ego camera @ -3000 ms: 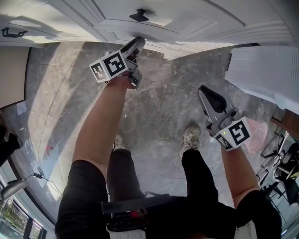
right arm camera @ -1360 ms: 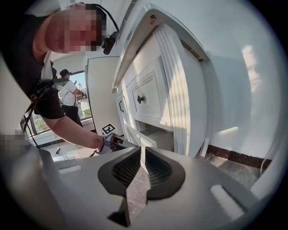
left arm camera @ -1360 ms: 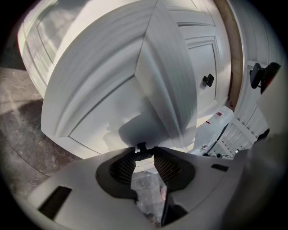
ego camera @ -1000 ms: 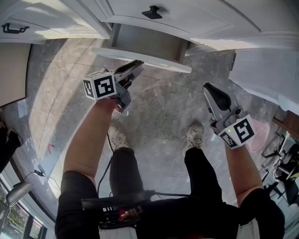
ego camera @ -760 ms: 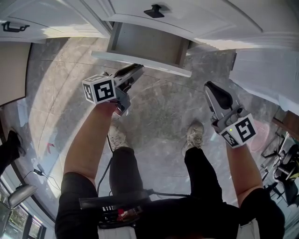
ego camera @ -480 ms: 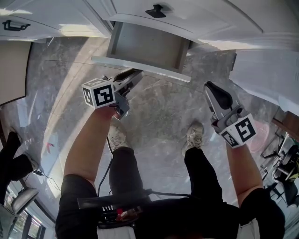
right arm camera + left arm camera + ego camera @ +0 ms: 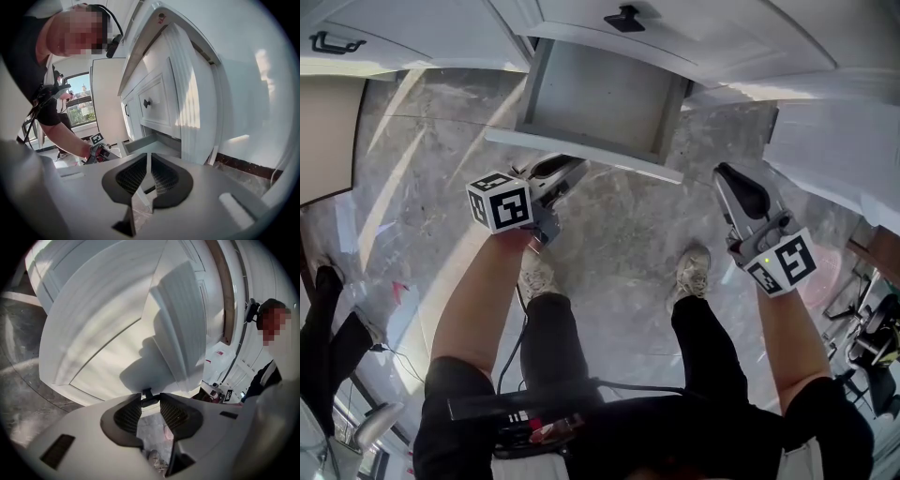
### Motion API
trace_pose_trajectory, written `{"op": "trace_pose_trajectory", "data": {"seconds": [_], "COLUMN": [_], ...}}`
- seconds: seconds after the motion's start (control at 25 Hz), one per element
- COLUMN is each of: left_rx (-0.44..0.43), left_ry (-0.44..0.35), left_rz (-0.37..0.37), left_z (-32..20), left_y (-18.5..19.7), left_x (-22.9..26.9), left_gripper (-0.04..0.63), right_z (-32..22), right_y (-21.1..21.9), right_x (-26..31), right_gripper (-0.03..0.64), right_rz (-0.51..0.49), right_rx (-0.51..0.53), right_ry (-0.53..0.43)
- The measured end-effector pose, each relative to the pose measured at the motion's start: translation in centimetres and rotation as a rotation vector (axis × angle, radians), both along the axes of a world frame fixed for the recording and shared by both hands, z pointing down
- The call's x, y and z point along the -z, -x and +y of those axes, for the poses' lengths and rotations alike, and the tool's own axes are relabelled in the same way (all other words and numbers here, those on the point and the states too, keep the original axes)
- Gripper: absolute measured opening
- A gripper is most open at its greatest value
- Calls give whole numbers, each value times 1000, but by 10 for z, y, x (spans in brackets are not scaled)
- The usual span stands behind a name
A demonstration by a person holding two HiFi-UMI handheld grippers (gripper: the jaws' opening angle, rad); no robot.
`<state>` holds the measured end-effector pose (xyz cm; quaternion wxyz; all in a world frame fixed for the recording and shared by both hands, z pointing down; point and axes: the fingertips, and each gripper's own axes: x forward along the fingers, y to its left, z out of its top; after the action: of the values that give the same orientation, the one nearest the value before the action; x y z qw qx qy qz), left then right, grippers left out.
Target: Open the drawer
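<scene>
White drawer (image 7: 581,150), handle (image 7: 147,393) in left tongs (image 7: 150,398)

Drawer (image 7: 600,94) stands open at far centre, grey inside bare, white front panel nearest. Left gripper (image 7: 568,166) has its fingers (image 7: 551,172) right at that front panel, marker cube (image 7: 500,201) behind. Right gripper (image 7: 736,181) sits well apart to the right, over the marble floor (image 7: 619,234). Dark knob (image 7: 625,17) on the cabinet front above the drawer. Two shoes (image 7: 687,273) near.
</scene>
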<state>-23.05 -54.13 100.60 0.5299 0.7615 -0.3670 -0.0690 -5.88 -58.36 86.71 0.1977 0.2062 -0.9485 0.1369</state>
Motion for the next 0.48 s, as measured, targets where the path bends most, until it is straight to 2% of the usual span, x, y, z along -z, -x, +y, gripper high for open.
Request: {"op": "trace_pose_trajectory", "data": {"seconds": [0.48], "left_rx": [-23], "left_ry": [7], "left_rz": [-9], "left_z": [30], "left_y": [-2], "left_x": [0], "left_gripper": [124], "right_z": [5], "right_y": [4], "right_x": [-2], "right_gripper": [2], "right_rz": [1], "right_rx": [8], "right_ry": [3]}}
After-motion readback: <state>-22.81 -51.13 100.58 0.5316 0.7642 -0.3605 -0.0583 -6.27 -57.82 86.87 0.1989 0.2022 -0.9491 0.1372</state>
